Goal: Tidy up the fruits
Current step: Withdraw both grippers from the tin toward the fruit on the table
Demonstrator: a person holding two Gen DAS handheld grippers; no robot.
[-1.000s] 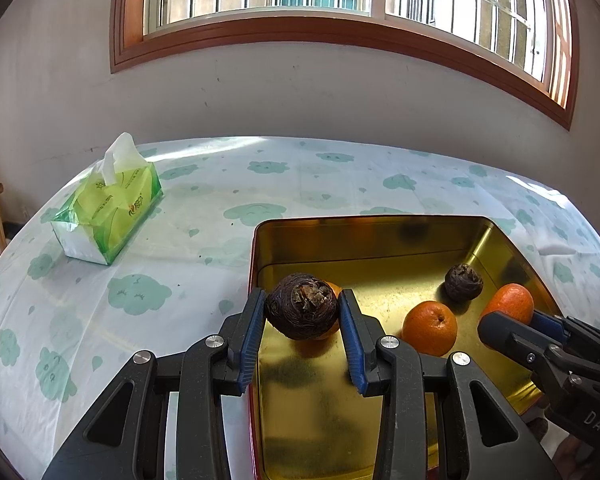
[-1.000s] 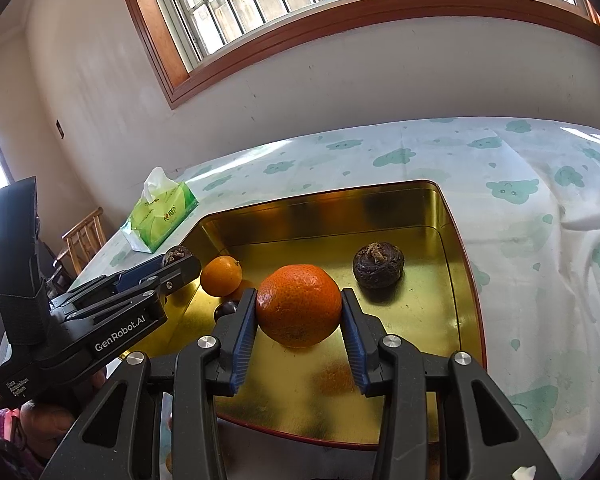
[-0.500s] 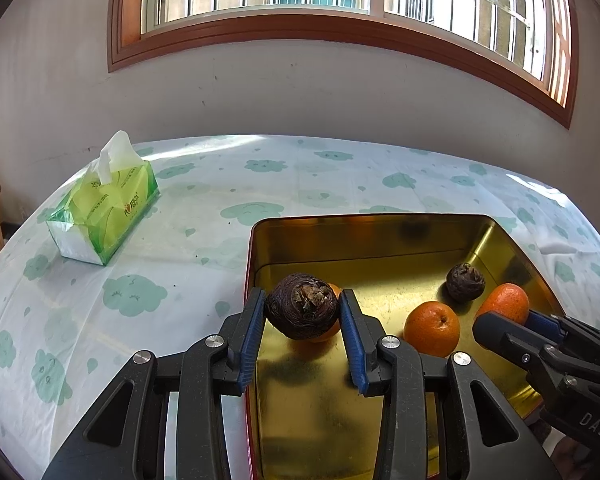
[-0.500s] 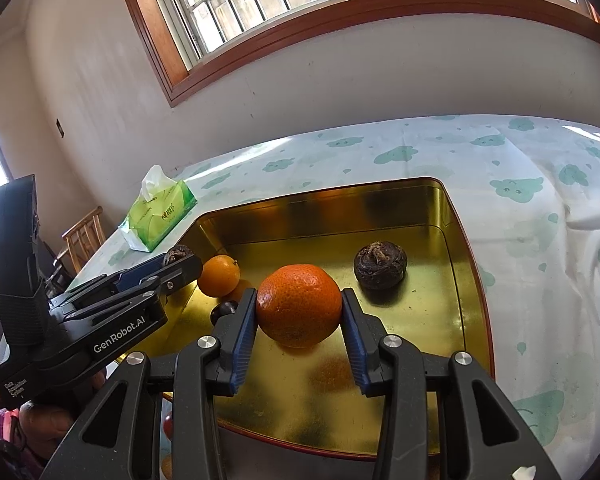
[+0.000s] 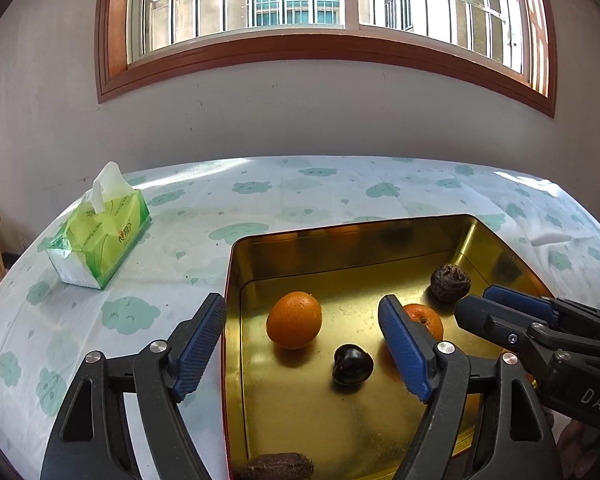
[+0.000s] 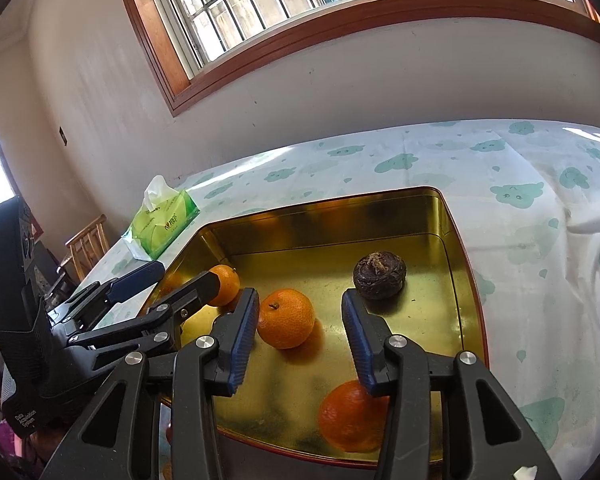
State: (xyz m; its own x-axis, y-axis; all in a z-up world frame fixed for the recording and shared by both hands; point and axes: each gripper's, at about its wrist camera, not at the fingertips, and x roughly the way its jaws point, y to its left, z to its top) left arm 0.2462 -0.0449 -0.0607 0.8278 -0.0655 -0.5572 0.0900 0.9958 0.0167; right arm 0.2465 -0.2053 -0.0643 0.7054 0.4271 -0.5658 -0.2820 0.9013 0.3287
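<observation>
Three oranges lie in the gold tin tray [image 5: 236, 320]: one orange [image 5: 294, 319] at its left side, a second orange [image 6: 286, 318] mid-floor, a third orange [image 6: 352, 416] by the near rim. A brown wrinkled fruit [image 6: 379, 276] sits toward the far right, a small dark fruit [image 5: 352, 364] near the middle, another brown fruit [image 5: 278, 466] at the near edge. The left gripper [image 5: 302, 344] hovers level, jaws wide apart and empty, straddling the tray's left wall. The right gripper [image 6: 300, 332] hangs over the tray, jaws open, holding nothing. Bare gold floor remains toward the far wall. A tissue pack [image 5: 100, 236] stands on the bench [image 5: 300, 196], well left of the tray.
</observation>
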